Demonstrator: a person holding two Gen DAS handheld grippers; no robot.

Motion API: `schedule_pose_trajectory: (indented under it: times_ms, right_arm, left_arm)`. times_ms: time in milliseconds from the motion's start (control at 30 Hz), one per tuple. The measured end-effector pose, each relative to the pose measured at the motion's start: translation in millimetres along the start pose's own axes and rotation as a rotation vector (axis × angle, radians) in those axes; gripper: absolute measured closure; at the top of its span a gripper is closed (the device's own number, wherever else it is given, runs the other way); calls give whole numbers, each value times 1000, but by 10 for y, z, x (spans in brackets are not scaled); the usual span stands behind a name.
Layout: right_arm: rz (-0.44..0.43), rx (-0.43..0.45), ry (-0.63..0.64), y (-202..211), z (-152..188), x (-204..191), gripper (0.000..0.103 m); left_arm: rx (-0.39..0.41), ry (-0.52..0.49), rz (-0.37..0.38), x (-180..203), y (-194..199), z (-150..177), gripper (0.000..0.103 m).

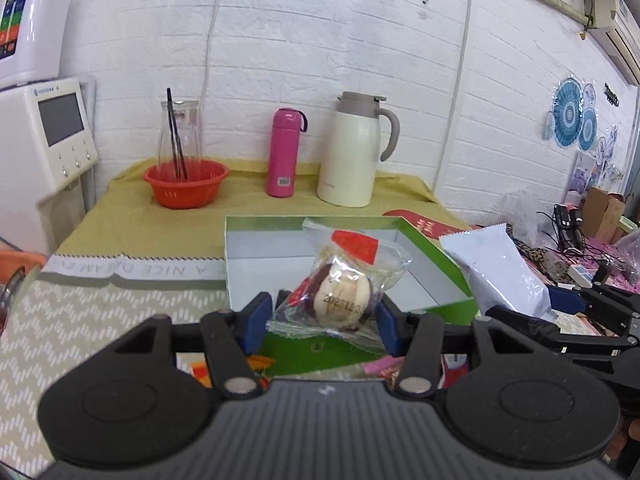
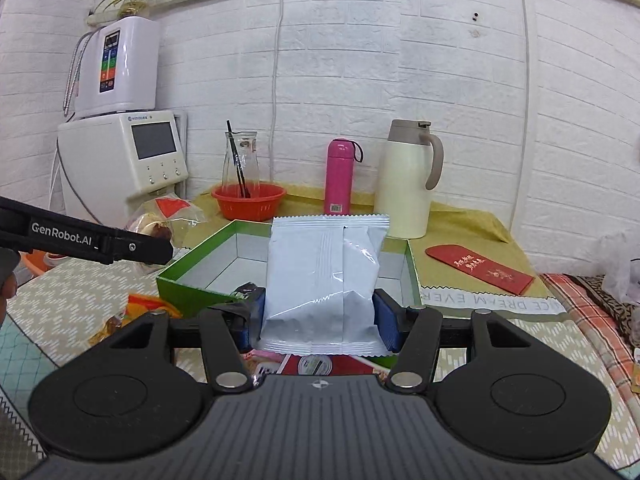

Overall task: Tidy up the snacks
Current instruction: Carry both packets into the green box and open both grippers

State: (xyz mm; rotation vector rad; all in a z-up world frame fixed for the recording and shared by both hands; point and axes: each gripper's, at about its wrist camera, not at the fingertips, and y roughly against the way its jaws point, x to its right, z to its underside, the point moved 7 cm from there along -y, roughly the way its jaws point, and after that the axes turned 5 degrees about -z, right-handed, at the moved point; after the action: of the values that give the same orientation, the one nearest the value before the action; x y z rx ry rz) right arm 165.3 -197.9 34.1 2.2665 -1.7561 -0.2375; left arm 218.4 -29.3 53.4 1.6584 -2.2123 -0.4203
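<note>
Left gripper (image 1: 322,320) gripping wrapped pastry (image 1: 344,292), right gripper (image 2: 320,316) gripping white packet (image 2: 324,276)

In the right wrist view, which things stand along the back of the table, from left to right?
Orange basket with the glass carafe in it → pink flask → cream thermos jug.

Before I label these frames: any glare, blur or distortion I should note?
Left wrist view: fisheye bows the brick wall; the clear pastry packet glints, its date stamp readable. Right wrist view: same bowing, soft sheen on the white snack pouch, both sharp.
</note>
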Motion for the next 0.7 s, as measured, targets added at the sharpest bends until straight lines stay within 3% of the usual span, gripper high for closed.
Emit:
schedule_pose_trajectory:
  times_ms: [167, 367, 700]
  right_arm:
    - [12, -36, -25, -358, -47, 139, 10]
    - [19, -106, -57, -757, -2, 286, 10]
    - [29, -172, -34, -1104, 100, 336, 7]
  left_arm:
    - [40, -35, -32, -24, -304, -80, 50]
    - [86, -37, -3, -117, -503, -101, 50]
    - [86, 22, 58, -271, -680, -94, 48]
